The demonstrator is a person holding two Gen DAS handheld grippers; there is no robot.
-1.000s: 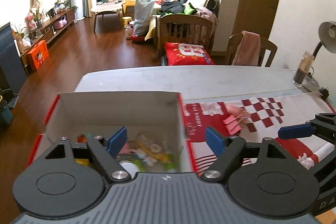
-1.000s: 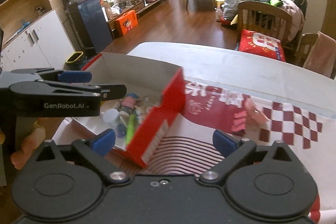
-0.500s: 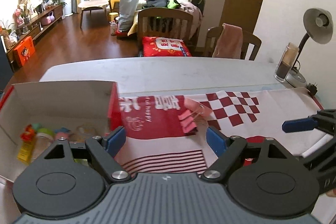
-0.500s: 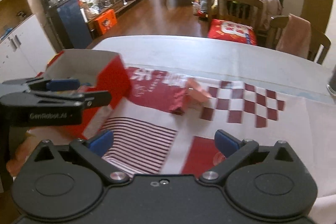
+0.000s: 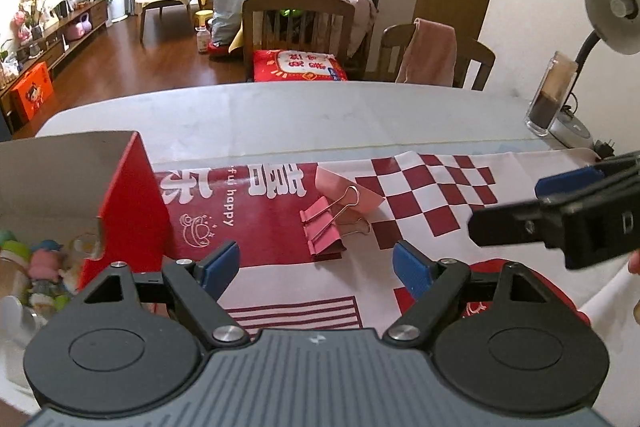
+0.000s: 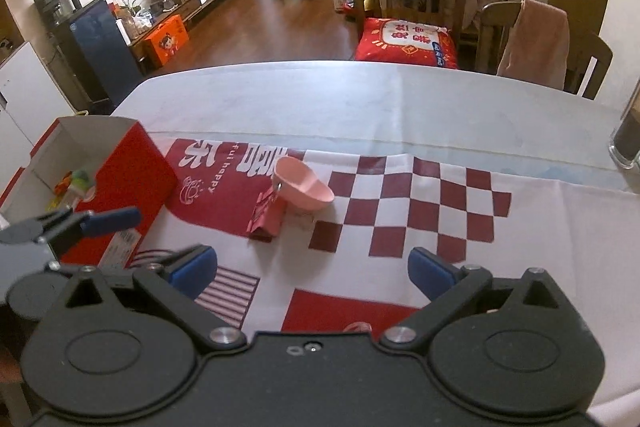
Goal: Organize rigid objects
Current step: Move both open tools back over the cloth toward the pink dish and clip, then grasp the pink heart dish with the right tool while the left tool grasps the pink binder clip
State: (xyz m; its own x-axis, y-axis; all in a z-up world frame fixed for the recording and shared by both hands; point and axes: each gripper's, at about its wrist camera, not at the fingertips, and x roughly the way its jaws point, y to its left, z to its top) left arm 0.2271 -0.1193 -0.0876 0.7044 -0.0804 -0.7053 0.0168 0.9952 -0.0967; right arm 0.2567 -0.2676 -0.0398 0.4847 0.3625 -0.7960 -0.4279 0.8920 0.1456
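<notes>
A pink binder clip [image 5: 322, 233] lies on the red part of a red-and-white cloth [image 5: 432, 195] that covers the near half of the worktop [image 5: 280, 115], its wire handles folded out toward a pink bowl [image 6: 302, 185] that rests tipped on its side, touching the clip on the side away from the box. Toward the left edge of the worktop stands an open red box [image 5: 132, 203] with white inner walls; small toys and bits [image 5: 44, 263] lie in its bottom, too jumbled to name. The left tool [image 5: 316, 265] hovers over the cloth just on the near side of the clip, its blue pads spread wide with nothing between them. The right tool [image 6: 312, 269] hangs over the cloth a little nearer the worktop's near edge, likewise spread wide and holding nothing. At the far right corner of the worktop a clear glass [image 5: 552, 95] with a dark drink stands beside the base of a desk lamp [image 5: 614, 15]
</notes>
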